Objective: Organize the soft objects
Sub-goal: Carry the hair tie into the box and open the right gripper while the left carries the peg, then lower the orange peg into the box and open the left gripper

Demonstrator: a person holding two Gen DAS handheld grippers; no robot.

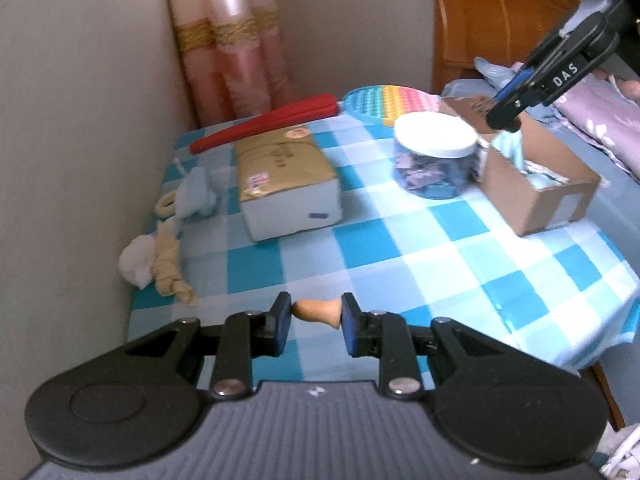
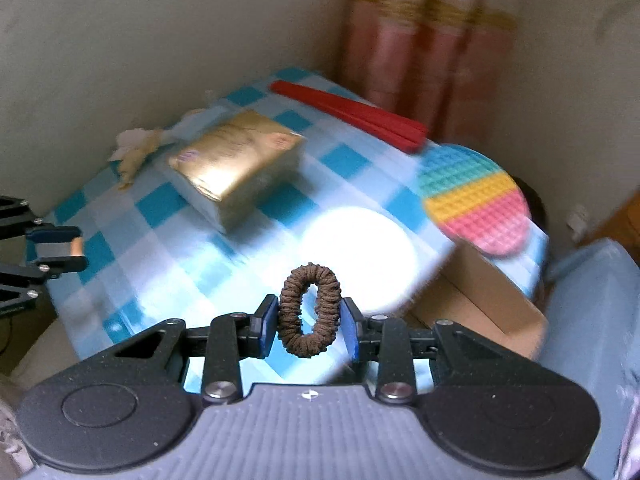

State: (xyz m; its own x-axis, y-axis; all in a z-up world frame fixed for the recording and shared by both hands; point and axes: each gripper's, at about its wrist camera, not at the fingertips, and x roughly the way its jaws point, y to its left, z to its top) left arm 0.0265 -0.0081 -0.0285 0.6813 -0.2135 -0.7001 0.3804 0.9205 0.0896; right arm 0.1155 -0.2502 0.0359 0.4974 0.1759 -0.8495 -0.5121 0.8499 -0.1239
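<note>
With the right gripper (image 2: 308,320) pinching the brown hair tie (image 2: 309,312) and the left gripper (image 1: 316,322) pinching a tan sponge (image 1: 318,312), release each only once low inside the cardboard box (image 1: 536,200).

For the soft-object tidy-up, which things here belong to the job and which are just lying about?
Job:
- brown hair tie, in right gripper
- tan soft piece, in left gripper
- cardboard box
- rolled cloths

Lying about:
- wrapped parcel
- red case
- rainbow mat
- jar
</note>
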